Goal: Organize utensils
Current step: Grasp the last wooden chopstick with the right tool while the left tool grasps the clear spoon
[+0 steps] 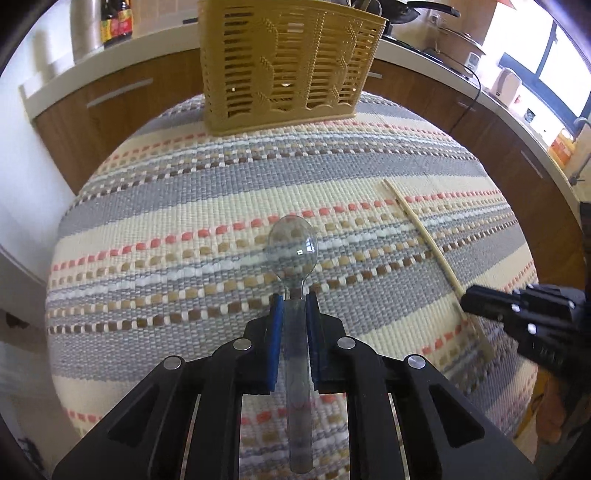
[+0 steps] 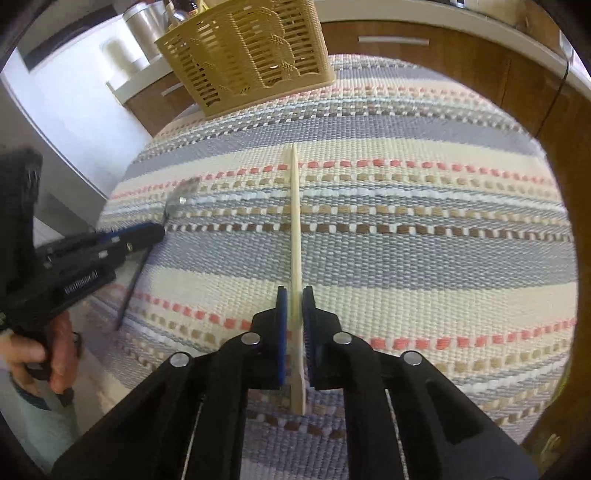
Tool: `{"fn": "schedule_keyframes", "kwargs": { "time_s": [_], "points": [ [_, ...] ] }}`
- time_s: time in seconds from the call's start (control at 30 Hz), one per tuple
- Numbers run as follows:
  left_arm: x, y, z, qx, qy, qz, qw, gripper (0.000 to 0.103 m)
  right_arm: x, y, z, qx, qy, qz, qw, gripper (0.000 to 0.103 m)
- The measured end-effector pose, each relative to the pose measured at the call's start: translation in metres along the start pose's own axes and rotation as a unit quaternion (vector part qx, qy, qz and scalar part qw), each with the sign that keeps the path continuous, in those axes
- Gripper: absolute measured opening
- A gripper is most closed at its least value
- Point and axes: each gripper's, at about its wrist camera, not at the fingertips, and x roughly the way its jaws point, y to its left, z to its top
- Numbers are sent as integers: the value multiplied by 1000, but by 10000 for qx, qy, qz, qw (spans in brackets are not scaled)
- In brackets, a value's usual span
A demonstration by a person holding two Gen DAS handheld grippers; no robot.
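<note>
A clear plastic spoon (image 1: 293, 254) points bowl-forward over the striped woven cloth (image 1: 184, 221), and my left gripper (image 1: 295, 299) is shut on its handle. A pale wooden chopstick (image 2: 294, 221) runs straight ahead between the blue pads of my right gripper (image 2: 294, 291), which is shut on its thick end. The same chopstick (image 1: 424, 236) and right gripper (image 1: 469, 304) appear at the right of the left wrist view. The left gripper (image 2: 159, 230) with the spoon (image 2: 181, 201) shows at the left of the right wrist view. A tan slatted utensil basket (image 1: 284, 66) stands at the cloth's far edge.
Brown cabinets with metal handles (image 1: 118, 92) and a white counter (image 1: 443, 59) ring the table. Sauce bottles (image 1: 116, 22) and a steel pot (image 1: 86, 29) stand behind the basket on the left. A hand (image 2: 55, 354) holds the left gripper's grip.
</note>
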Motion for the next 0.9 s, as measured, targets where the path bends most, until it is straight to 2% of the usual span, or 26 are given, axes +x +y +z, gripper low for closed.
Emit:
{"fn": "schedule_keyframes", "kwargs": {
  "time_s": [0.07,0.13,0.37,0.47,0.53,0.6,0.67,0.7,0.77,0.9],
  "points": [
    [-1,4,1,-25,34,-166,9999,13,2,-3,9,29,84,67,9999,24],
    [0,4,3,-7,105,-293,9995,17,4,-3,19,-11,140,59,9999,29],
    [13,1,17,92,523,-338,9980,23,25,4,64,-302,619,11,9976,29],
    [18,-8,23,351,758,-362,9958,35,34,13,78,-508,876,-140,9948,29],
    [21,-17,26,682,895,-317,9931,37,40,18,85,-604,1101,-225,9918,29],
    [24,-25,28,943,996,-47,9905,32,45,26,90,-764,1311,-435,9875,25],
    [25,-30,28,1120,1000,218,9884,15,49,34,92,-920,1411,-686,9833,12],
    [26,-31,29,1167,980,349,9877,12,50,37,92,-1009,1426,-785,9815,10],
    [26,-30,30,1084,959,270,9891,11,51,40,93,-1051,1417,-813,9810,5],
    [17,-20,30,944,704,200,9928,11,50,42,91,-937,1340,-475,9854,4]
  ]
}}
